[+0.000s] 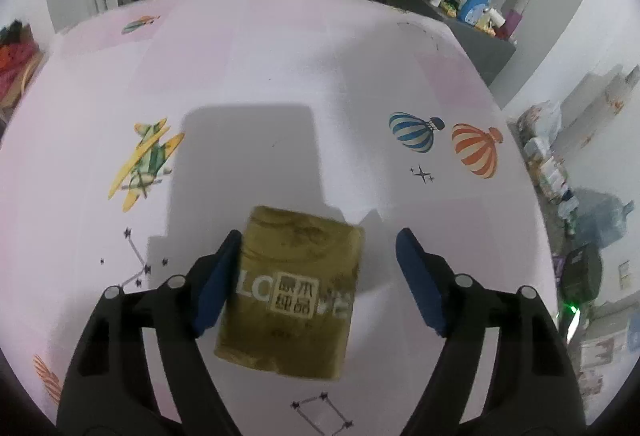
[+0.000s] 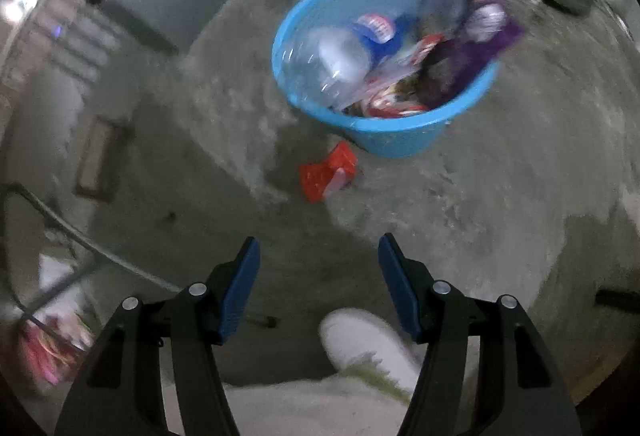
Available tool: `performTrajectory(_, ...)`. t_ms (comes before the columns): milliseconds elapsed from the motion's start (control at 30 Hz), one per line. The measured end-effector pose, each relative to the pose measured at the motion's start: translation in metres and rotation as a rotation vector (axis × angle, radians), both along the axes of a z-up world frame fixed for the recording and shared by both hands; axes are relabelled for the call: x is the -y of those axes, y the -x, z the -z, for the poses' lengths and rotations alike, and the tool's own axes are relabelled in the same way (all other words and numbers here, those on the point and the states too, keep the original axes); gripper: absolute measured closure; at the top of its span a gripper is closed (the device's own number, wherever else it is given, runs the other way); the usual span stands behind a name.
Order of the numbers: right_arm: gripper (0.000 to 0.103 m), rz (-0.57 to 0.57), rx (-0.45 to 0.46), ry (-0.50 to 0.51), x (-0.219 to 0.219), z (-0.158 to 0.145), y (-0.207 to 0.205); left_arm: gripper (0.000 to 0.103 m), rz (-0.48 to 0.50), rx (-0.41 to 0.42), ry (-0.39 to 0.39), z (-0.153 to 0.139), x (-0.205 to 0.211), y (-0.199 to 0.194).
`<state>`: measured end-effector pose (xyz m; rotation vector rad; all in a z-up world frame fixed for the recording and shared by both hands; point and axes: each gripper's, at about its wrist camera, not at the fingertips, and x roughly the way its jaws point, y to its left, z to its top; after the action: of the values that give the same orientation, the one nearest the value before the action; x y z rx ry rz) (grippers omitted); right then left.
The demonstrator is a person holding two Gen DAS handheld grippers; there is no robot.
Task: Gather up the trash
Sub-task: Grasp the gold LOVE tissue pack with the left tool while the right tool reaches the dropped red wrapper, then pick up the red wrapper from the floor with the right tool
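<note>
Left wrist view: your left tongs (image 1: 318, 276) gape around the soft, light tissue pack (image 1: 290, 292), lower centre; squeeze its sides. Your right tongs (image 2: 320, 284) hang open, empty.

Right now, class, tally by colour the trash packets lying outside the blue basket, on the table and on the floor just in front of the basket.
Gold packet on the table: 1
Red packet on the floor by the blue basket: 1
Total: 2
</note>
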<state>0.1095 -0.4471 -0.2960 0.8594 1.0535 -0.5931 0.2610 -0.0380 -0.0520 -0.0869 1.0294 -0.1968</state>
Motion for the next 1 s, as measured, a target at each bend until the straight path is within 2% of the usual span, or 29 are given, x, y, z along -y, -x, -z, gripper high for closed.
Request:
performTrajectory(100,0.043,-0.023,-0.016,-0.013,0.006,0.031,-0.029,0.040,-0.006,0.005,-0.038,0.000,0.006,-0.007)
performTrajectory(233,0.043,0.036,-0.040,-0.013,0.016,0.077,-0.062,0.045,-0.005,0.012,-0.064,-0.001,0.014,-0.016)
performTrajectory(333,0.043,0.043,-0.116,0.016,0.013,0.116,-0.091,0.045,0.008,0.011,-0.076,-0.002,0.020,-0.022)
performTrajectory(633,0.043,-0.201,-0.301,0.193,0.007,0.201,-0.182,0.047,0.058,0.020,-0.074,-0.001,0.028,-0.033)
performTrajectory(733,0.043,-0.230,-0.340,0.195,0.015,0.219,-0.194,0.047,0.083,0.026,-0.068,0.000,0.032,-0.036)
performTrajectory(867,0.043,-0.236,-0.363,0.162,0.029,0.242,-0.202,0.048,0.119,0.037,-0.007,0.000,0.036,-0.036)
performTrajectory(1000,0.056,-0.234,-0.357,0.175,0.037,0.251,-0.203,0.048,0.156,0.049,0.036,0.001,0.041,-0.036)
